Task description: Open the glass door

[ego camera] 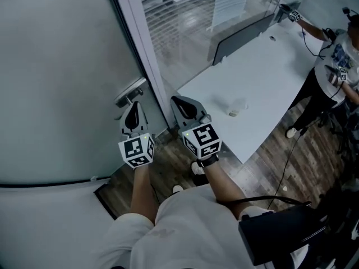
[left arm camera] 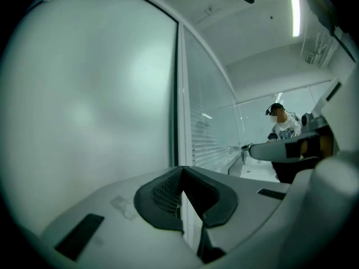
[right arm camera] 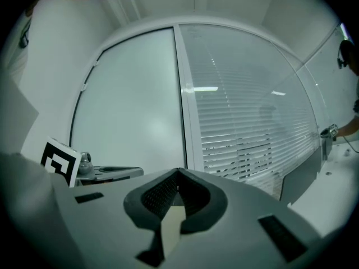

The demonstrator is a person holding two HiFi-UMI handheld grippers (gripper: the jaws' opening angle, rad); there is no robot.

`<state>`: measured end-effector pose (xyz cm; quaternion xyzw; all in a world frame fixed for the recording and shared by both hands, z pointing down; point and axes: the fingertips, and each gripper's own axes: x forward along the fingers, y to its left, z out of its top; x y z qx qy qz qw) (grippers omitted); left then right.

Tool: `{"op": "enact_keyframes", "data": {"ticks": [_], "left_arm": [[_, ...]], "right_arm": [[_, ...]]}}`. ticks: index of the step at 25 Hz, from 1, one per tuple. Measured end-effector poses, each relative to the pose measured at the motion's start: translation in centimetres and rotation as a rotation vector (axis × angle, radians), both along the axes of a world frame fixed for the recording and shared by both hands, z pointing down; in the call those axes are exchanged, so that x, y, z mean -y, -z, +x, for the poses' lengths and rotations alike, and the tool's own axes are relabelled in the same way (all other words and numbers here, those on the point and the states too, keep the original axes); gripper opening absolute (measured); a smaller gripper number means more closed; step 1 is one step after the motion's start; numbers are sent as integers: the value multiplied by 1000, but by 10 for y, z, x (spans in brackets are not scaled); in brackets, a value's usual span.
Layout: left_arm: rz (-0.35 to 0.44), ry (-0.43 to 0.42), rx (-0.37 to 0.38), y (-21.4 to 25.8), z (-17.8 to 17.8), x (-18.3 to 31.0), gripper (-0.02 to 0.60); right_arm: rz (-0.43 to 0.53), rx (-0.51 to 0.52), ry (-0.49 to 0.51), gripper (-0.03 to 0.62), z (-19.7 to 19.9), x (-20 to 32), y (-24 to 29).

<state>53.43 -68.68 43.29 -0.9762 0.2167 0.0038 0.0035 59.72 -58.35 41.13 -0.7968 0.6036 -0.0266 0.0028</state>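
Note:
The frosted glass door [ego camera: 61, 77] fills the left of the head view, with a silver lever handle [ego camera: 130, 90] near its right edge, beside the pale door frame [ego camera: 140, 43]. My left gripper [ego camera: 133, 106] is shut and empty, its tip just below the handle and close to the door. To its right, my right gripper [ego camera: 179, 101] is also shut and empty, pointing at the frame's foot. The left gripper view has the shut left gripper [left arm camera: 180, 174] facing the door [left arm camera: 95, 111]. In the right gripper view, the right gripper [right arm camera: 178, 177] is shut, with the handle [right arm camera: 109, 172] at the left.
A slatted glass wall [ego camera: 190, 21] continues right of the frame. A white table [ego camera: 247, 88] with a grey screen [ego camera: 238, 38] stands at the right. Another person [ego camera: 336, 66] stands beyond it, holding grippers. Wood floor [ego camera: 269, 161] and cables lie below.

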Motion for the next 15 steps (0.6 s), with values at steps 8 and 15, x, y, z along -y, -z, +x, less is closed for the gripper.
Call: {"op": "enact_keyframes", "data": {"ticks": [8,15], "left_arm": [[22,62,161,-38,-5,54,2],[47,20,357,-83,-3,70,2]], "right_arm": [[-23,33,43,3,8,21,-17],[-44,38,39,3,18,26,-23]]}}
